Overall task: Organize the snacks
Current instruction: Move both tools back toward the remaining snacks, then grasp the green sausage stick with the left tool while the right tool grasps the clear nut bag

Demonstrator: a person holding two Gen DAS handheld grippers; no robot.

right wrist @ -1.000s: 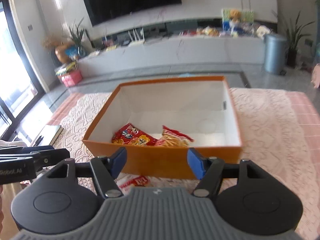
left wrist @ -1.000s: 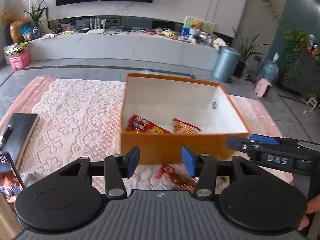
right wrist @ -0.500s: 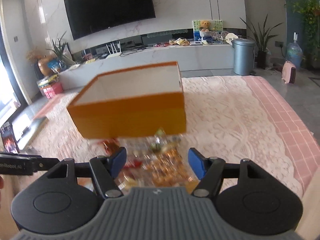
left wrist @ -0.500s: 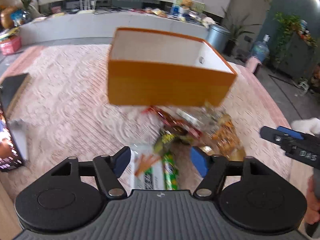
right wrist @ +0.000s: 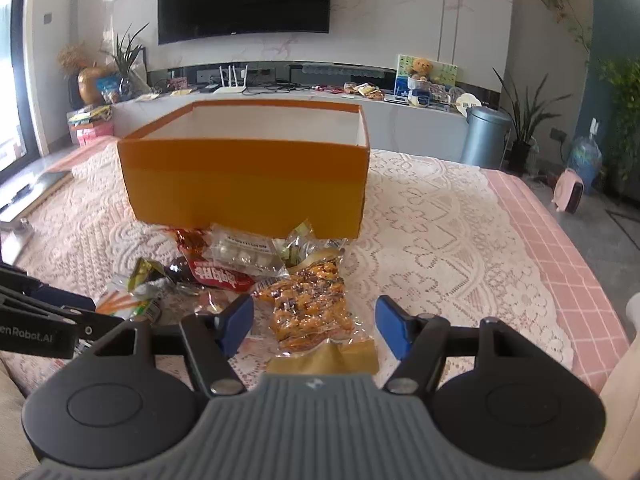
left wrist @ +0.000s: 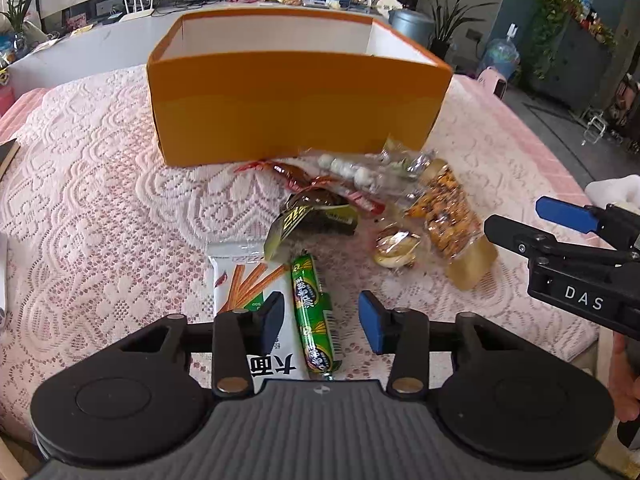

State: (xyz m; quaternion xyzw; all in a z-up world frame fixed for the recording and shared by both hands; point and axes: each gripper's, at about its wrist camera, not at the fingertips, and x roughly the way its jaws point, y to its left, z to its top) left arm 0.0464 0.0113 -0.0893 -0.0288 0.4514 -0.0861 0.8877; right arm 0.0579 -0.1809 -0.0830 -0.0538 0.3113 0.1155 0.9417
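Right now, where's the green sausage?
In the left wrist view the green sausage lies on the lace cloth between the open left gripper's fingers, against the white stick-snack pack, well short of the orange box.

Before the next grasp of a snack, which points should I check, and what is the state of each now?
1. Left gripper open and empty: ok.
2. Right gripper open and empty: ok.
3. Green sausage lies between the left fingers, beside the white packet: ok, though the packet lies under one finger.
4. Orange snack bag lies in line between the right fingers: ok.
5. Box upright and open on top, behind the pile: ok; its inside cannot be seen.
6. Snacks apart from each other: not ok; the red packet, the clear pack and the others overlap near the box.
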